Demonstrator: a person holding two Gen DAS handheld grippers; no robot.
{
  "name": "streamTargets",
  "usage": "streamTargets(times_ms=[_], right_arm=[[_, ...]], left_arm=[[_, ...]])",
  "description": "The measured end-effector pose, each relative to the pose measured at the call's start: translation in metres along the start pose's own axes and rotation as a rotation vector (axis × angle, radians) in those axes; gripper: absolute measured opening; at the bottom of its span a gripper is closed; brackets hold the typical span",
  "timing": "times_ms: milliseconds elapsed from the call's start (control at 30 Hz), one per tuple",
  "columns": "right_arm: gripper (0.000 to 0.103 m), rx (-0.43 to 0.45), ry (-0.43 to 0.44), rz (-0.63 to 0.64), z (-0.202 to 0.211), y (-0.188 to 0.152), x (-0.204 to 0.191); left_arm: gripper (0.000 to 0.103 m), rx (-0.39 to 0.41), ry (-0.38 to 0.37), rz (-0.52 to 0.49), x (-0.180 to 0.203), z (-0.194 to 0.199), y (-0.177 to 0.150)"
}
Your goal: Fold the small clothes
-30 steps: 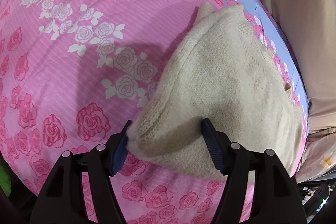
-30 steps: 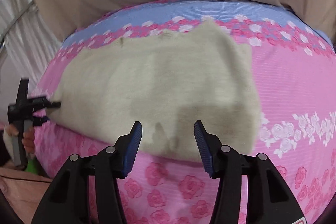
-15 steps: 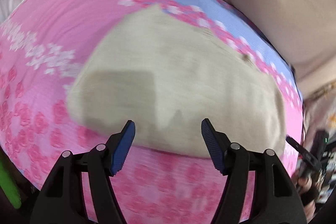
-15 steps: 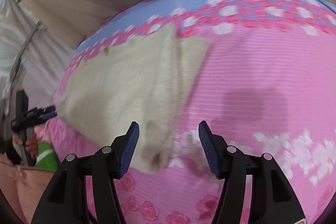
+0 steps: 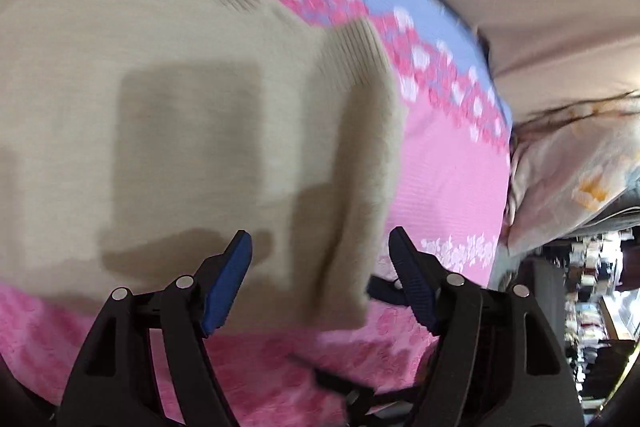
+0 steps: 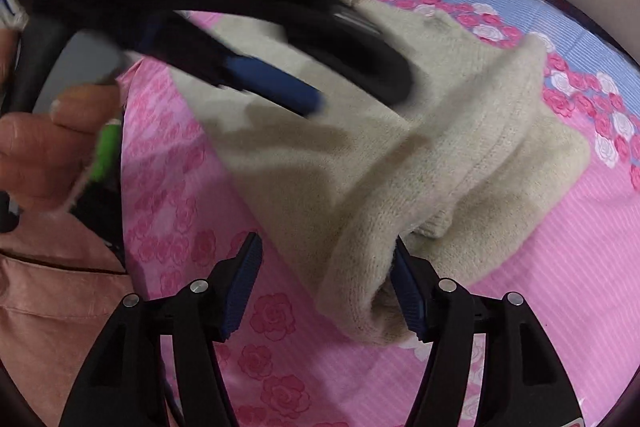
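A cream knitted sweater (image 5: pixel 168 99) lies folded on the pink rose-print bed sheet (image 5: pixel 452 179). My left gripper (image 5: pixel 320 279) is open, just over the sweater's near right corner, with the ribbed edge between the jaws. In the right wrist view the sweater (image 6: pixel 460 155) has a sleeve end bunched up near the front. My right gripper (image 6: pixel 326 287) is open, with that sleeve end lying against the right finger's pad (image 6: pixel 406 291). The left gripper (image 6: pixel 272 83) crosses the top of this view, above the sweater.
A blue band with roses (image 6: pixel 520 3) runs along the sheet's far edge, beige fabric behind it. A hand (image 6: pixel 52 147) and a pink sleeve are at the left of the right wrist view. Bedding (image 5: pixel 572 179) and room clutter lie to the right.
Both grippers have swung toward the sweater's right end. The left gripper now sits over its right corner. The right gripper has closed in on the sleeve end. Both stay open.
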State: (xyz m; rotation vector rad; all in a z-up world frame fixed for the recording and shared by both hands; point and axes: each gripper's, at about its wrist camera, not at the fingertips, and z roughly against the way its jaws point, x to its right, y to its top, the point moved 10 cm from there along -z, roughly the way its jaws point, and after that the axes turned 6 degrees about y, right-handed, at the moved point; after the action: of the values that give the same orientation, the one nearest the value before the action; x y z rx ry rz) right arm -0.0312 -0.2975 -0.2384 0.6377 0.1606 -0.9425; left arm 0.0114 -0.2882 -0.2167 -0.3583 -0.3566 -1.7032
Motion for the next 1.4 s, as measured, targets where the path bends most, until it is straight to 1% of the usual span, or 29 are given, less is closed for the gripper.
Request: streamTargets(times_ms=[33,67,100,133,167,233,267,433,467,567,633,700,767,833,900,967,1000,1067,1100,1133,1167,1200,1267,1300,1333,1367,1400], right_arm=[[0.063,-0.009,0.004,0.009,0.0,-0.001,-0.001],[0.063,-0.017,0.02,0.015,0.001,-0.003,-0.002],[0.063,-0.025,0.043,0.016,0.001,-0.005,-0.003],[0.063,-0.031,0.067,0.018,0.002,-0.007,-0.004],[0.063,-0.033,0.085,0.016,0.003,-0.009,-0.002],[0.063,-0.038,0.134,-0.022,0.006,-0.014,0.007],[0.063,-0.035,0.16,-0.044,0.007,-0.014,0.013],[0.063,-0.044,0.326,-0.071,0.002,-0.004,0.014],[0.063,-0.052,0.356,-0.069,-0.001,0.0,0.012],[0.065,-0.128,0.471,-0.049,-0.013,0.004,-0.001],[0.065,-0.192,0.503,-0.008,-0.013,-0.002,-0.009],[0.065,-0.25,0.502,0.032,-0.005,-0.012,-0.014],[0.065,-0.285,0.488,0.044,0.009,-0.025,-0.014],[0.065,-0.296,0.454,0.039,0.021,-0.038,-0.01],[0.065,-0.282,0.406,-0.002,0.031,-0.051,0.0],[0.065,-0.251,0.353,-0.064,0.041,-0.062,0.014],[0.065,-0.24,0.321,-0.094,0.045,-0.07,0.021],[0.065,-0.236,0.215,-0.172,0.052,-0.094,0.044],[0.065,-0.229,0.151,-0.208,0.054,-0.104,0.055],[0.065,-0.207,0.089,-0.263,0.058,-0.114,0.066],[0.065,-0.17,0.063,-0.32,0.063,-0.117,0.073],[0.065,-0.084,0.035,-0.383,0.076,-0.115,0.077],[0.065,0.099,0.014,-0.439,0.102,-0.1,0.068],[0.065,0.213,0.011,-0.451,0.117,-0.085,0.061],[0.065,0.3,0.009,-0.453,0.128,-0.069,0.051],[0.065,0.38,0.016,-0.458,0.134,-0.055,0.042],[0.065,0.45,0.042,-0.469,0.135,-0.036,0.031]], left_arm=[[0.046,-0.033,0.011,-0.008,0.007,-0.014,0.0],[0.035,-0.065,0.027,-0.011,0.01,-0.027,0.001],[0.019,-0.097,0.035,-0.011,0.013,-0.04,0.001],[0.014,-0.094,0.043,-0.013,0.014,-0.045,0.003],[0.013,-0.081,0.044,-0.012,0.014,-0.044,0.006],[0.011,-0.079,-0.004,0.009,0.014,-0.037,0.008],[0.011,-0.072,-0.052,0.022,0.013,-0.028,0.006],[0.011,-0.03,-0.222,0.014,0.007,0.011,-0.005],[0.011,-0.027,-0.237,0.012,0.003,0.015,-0.007],[0.011,-0.021,-0.282,0.031,-0.01,0.03,-0.016],[0.011,-0.02,-0.284,0.049,-0.018,0.032,-0.019],[0.011,-0.026,-0.287,0.066,-0.02,0.031,-0.022],[0.011,-0.019,-0.283,0.047,-0.018,0.033,-0.022],[0.011,-0.023,-0.269,0.004,-0.005,0.025,-0.021],[0.011,-0.036,-0.247,-0.038,0.01,0.014,-0.019],[0.013,-0.037,-0.193,-0.098,0.026,-0.004,-0.014],[0.016,-0.03,-0.144,-0.145,0.034,-0.017,-0.013],[0.018,0.011,-0.036,-0.216,0.039,-0.035,-0.01],[0.021,0.025,-0.015,-0.233,0.039,-0.039,-0.008],[0.022,0.041,0.002,-0.244,0.04,-0.042,-0.006],[0.023,0.05,0.005,-0.243,0.041,-0.041,-0.006],[0.024,0.06,-0.017,-0.232,0.042,-0.034,-0.006],[0.032,0.102,-0.075,-0.232,0.046,-0.012,-0.004],[0.043,0.151,-0.092,-0.244,0.044,0.007,-0.002],[0.053,0.192,-0.081,-0.25,0.039,0.02,0.002],[0.056,0.234,-0.06,-0.254,0.03,0.032,0.005],[0.058,0.28,-0.035,-0.251,0.016,0.047,0.01]])
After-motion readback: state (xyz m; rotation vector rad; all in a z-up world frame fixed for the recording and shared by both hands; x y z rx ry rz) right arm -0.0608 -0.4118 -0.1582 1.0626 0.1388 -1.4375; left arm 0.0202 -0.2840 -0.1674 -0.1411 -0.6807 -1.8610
